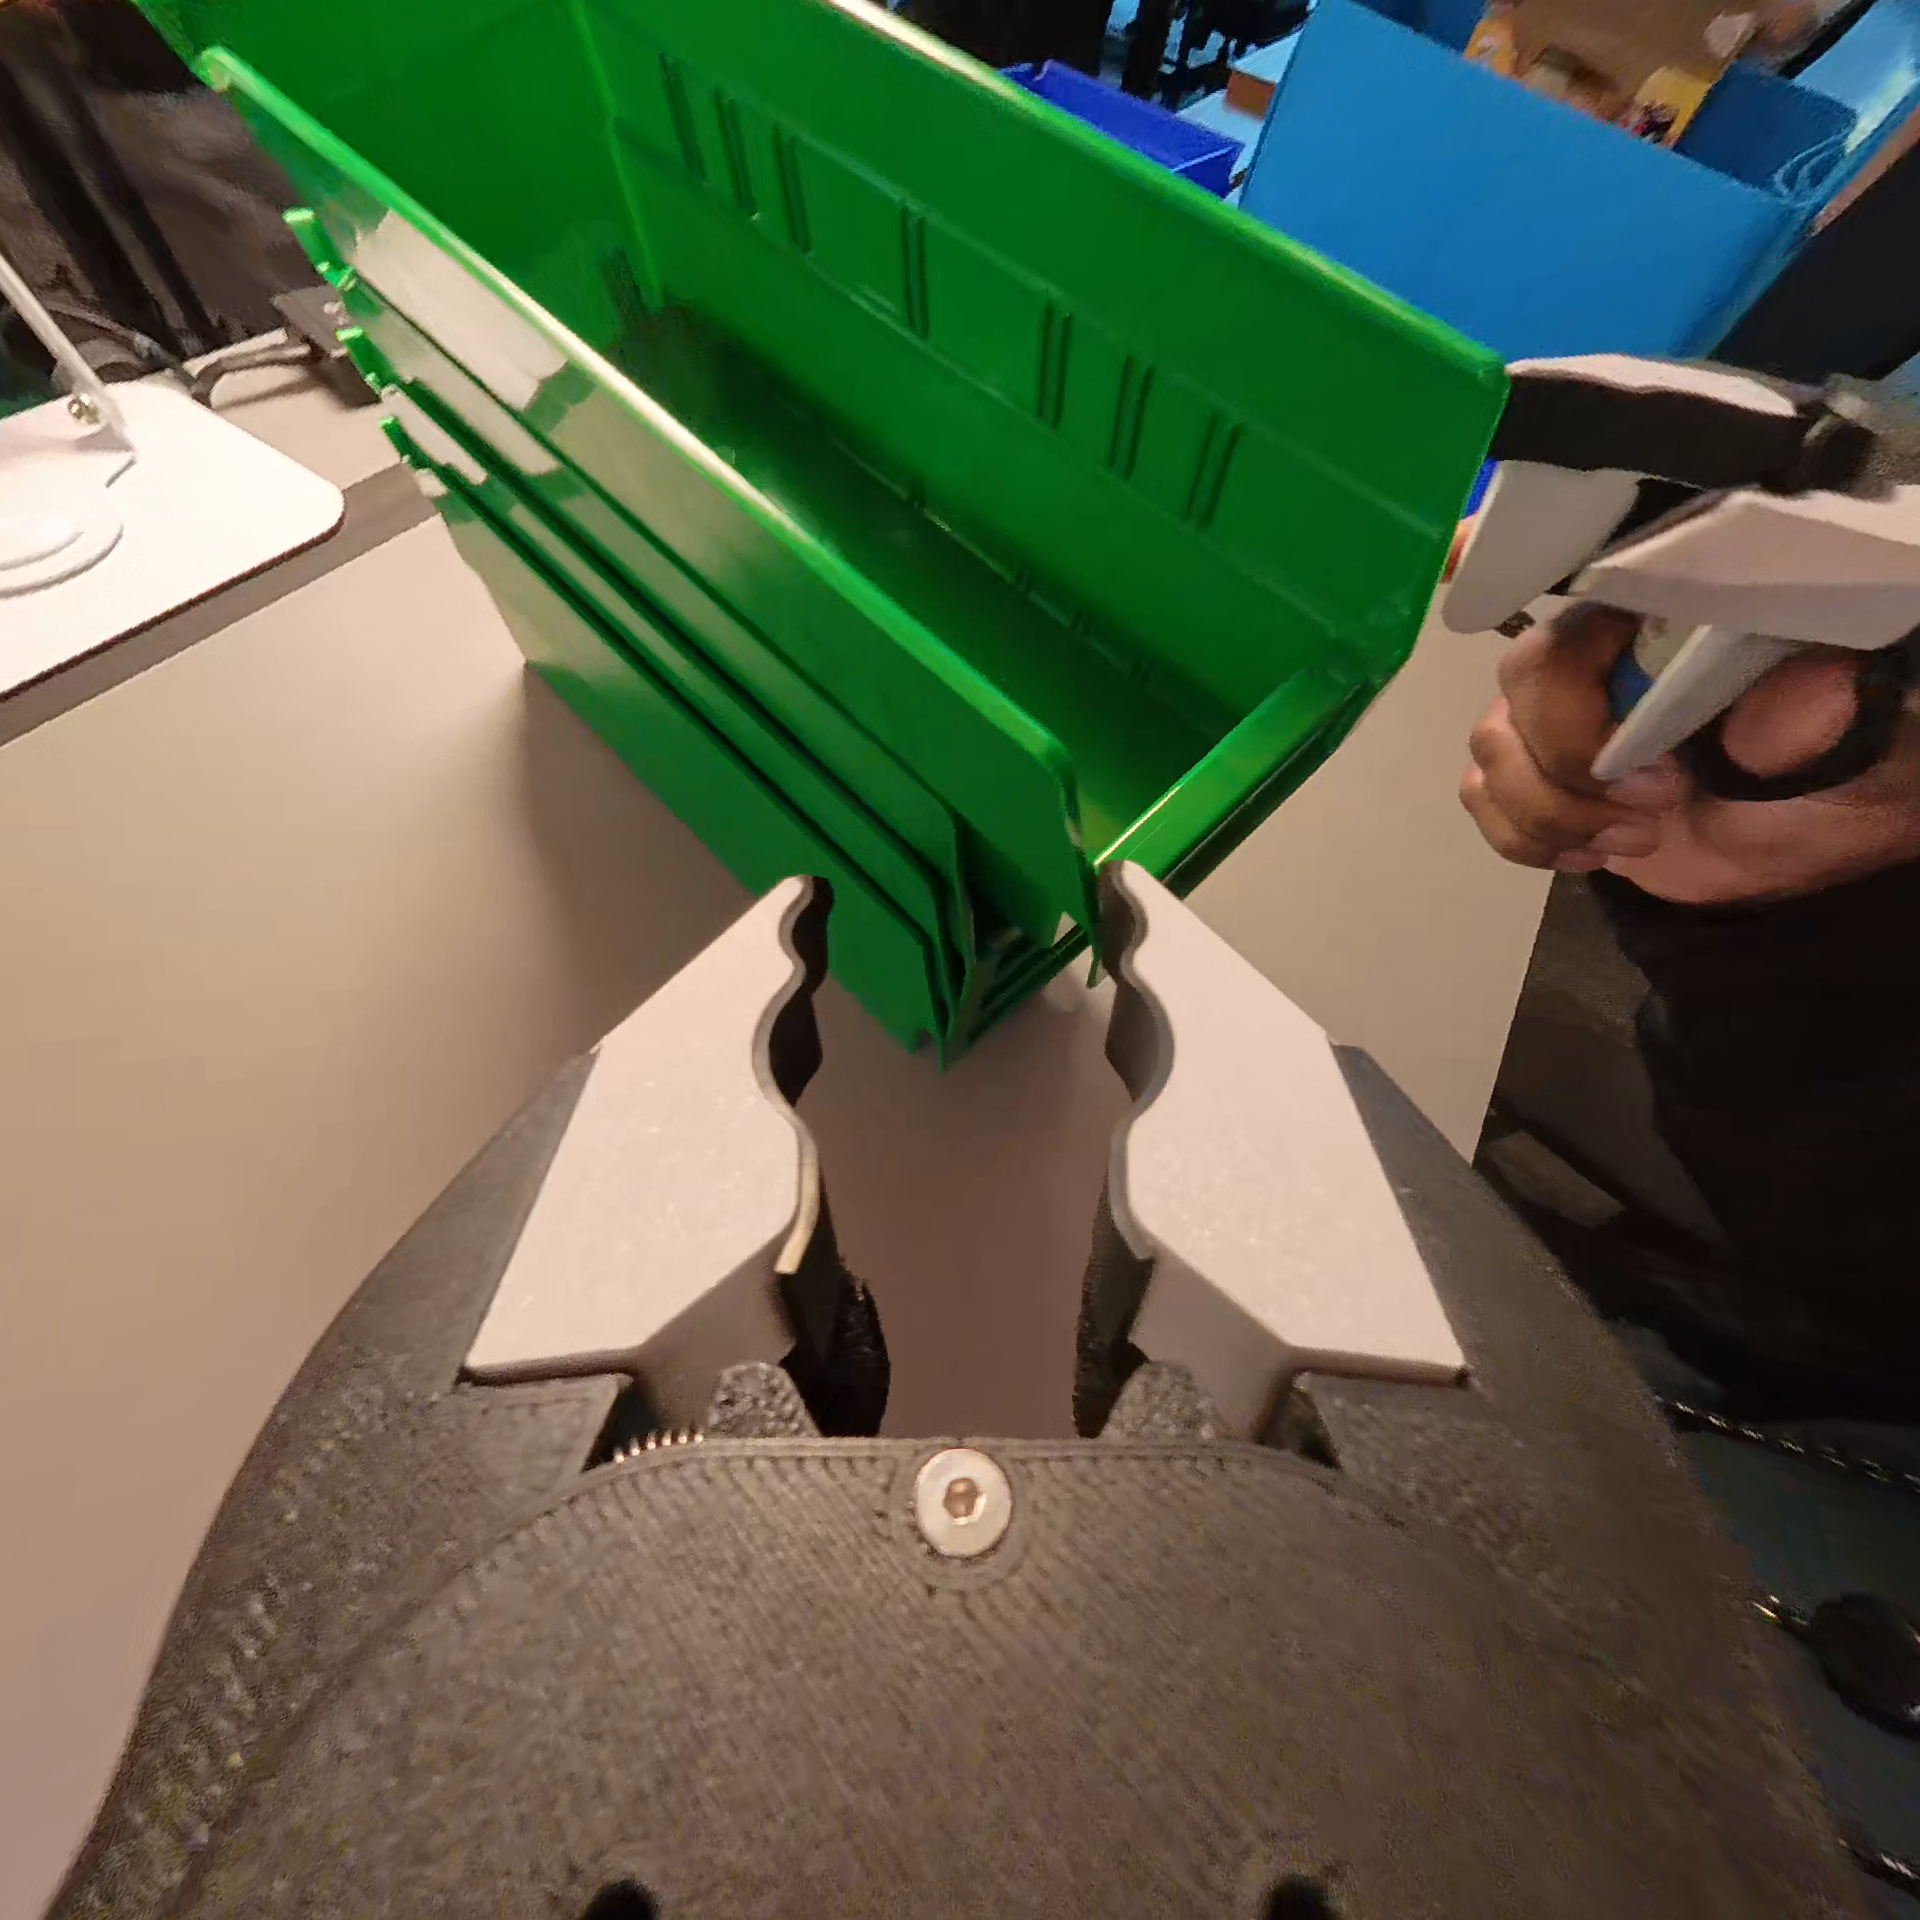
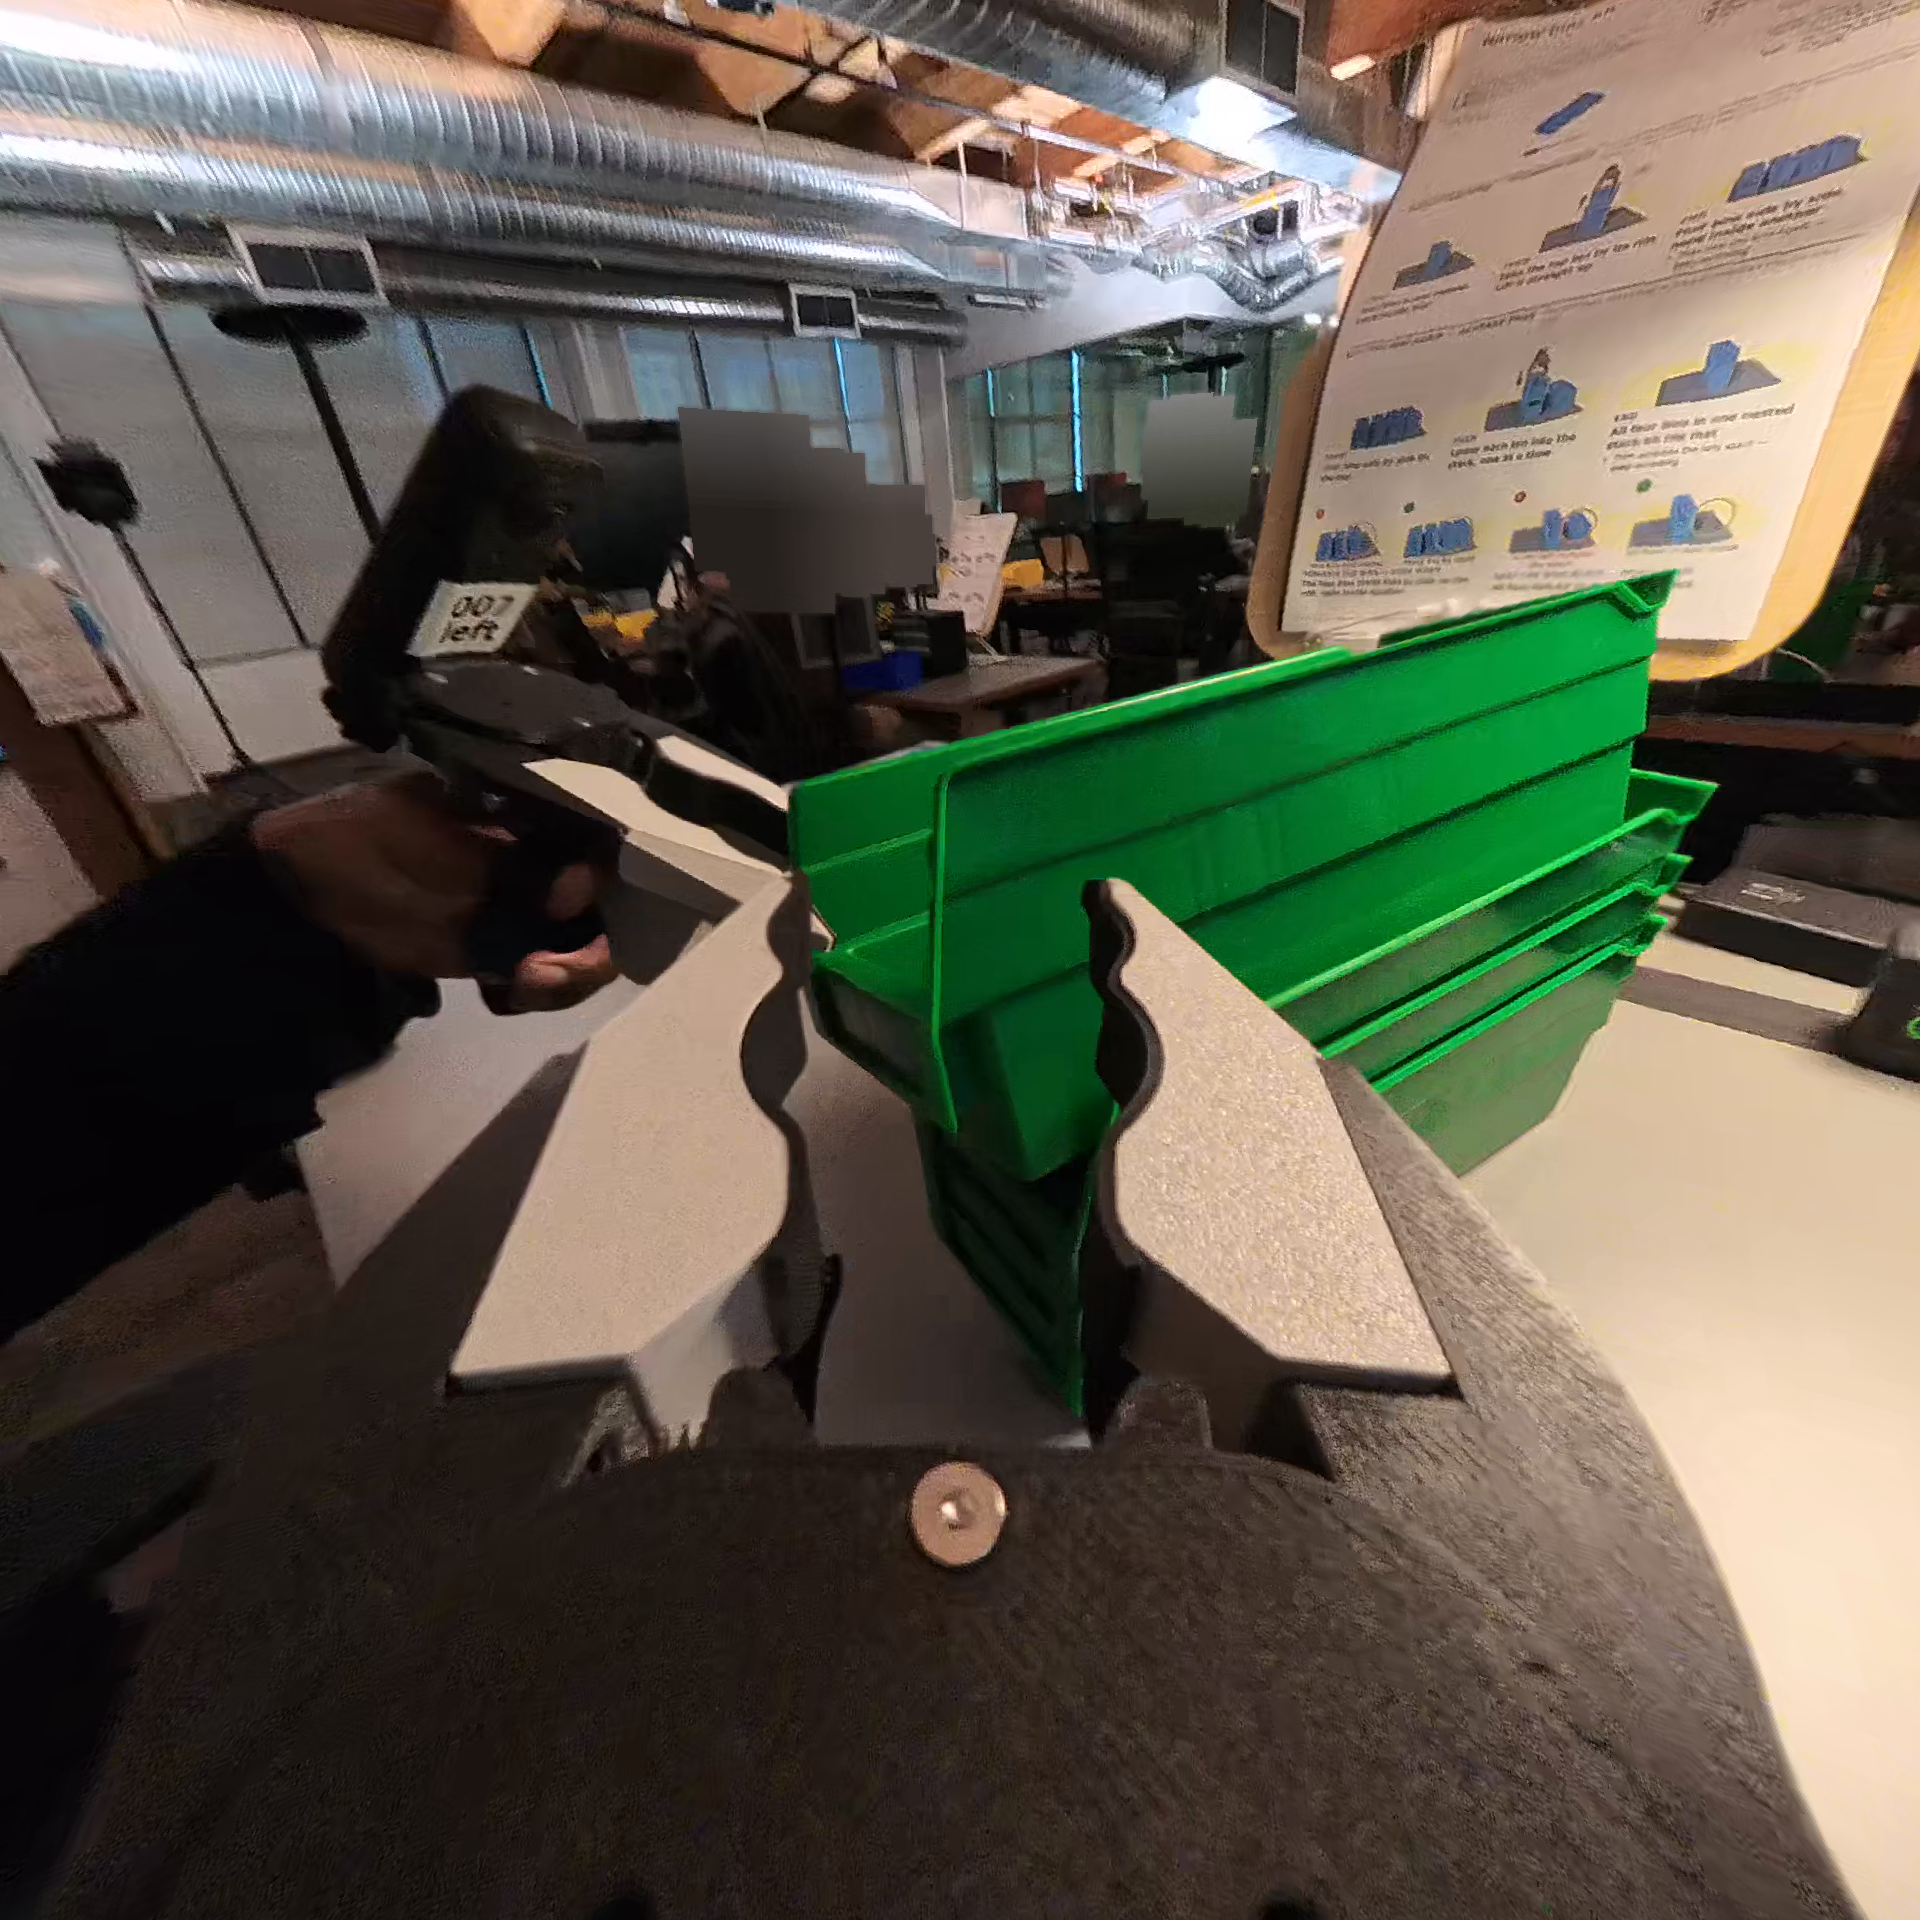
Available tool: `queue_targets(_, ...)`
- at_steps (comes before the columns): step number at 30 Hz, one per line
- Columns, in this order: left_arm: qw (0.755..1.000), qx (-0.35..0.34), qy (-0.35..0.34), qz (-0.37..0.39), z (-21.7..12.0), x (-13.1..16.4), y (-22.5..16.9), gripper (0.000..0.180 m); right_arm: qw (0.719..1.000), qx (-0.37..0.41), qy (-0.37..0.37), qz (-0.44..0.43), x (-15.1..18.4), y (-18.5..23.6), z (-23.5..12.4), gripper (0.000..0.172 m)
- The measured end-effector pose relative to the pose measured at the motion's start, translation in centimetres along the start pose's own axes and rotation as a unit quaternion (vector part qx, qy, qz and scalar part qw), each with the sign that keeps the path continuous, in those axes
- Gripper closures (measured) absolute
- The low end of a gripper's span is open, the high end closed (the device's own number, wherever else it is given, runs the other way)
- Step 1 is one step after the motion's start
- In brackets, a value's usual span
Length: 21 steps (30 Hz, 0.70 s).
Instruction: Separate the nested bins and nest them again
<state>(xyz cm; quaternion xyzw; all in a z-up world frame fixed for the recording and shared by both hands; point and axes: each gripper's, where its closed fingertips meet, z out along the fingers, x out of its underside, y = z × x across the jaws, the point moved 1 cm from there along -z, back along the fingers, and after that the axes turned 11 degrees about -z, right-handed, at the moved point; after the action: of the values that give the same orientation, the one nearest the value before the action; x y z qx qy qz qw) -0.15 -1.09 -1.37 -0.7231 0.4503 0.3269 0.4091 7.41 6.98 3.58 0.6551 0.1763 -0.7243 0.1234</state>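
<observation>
The left gripper (image 1: 956, 935) and the right gripper (image 2: 956, 935) each straddle a bins (image 1: 831, 540) corner at 12 o'clock; whether either grips, I cannot tell.

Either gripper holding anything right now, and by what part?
Left gripper and right gripper each straddle an end corner of the green bin stack, fingertips at its walls; whether they clamp cannot be told.

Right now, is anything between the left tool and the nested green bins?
Nothing visible. The near corner of the green bins already sits between the left tool's fingers. The right tool is at another corner of the stack, not in between.
</observation>
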Motion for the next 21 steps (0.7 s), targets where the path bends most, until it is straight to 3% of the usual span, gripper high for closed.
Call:
queue_targets(5, 0.999, -0.005, -0.024, 0.039, 1.0, -1.4, -1.0, 0.159, 1.0, 0.012, 0.026, -0.007, 0.6, -0.5, 1.9, 0.15)
queue_targets(9, 0.99, -0.078, -0.025, 0.112, 2.2, -2.6, -0.2, 0.163, 0.999, 0.045, 0.016, 0.003, 0.5, -2.0, 2.1, 0.154)
queue_targets(15, 0.978, -0.113, -0.035, 0.169, 3.2, -3.4, 0.3, 0.164, 0.998, 0.045, 0.006, 0.044, 2.0, -3.4, 2.0, 0.155)
queue_targets(21, 0.991, -0.036, -0.03, 0.128, 3.9, -1.6, -0.7, 0.139, 0.997, 0.041, 0.006, 0.07, 3.6, -3.7, 1.2, 0.153)
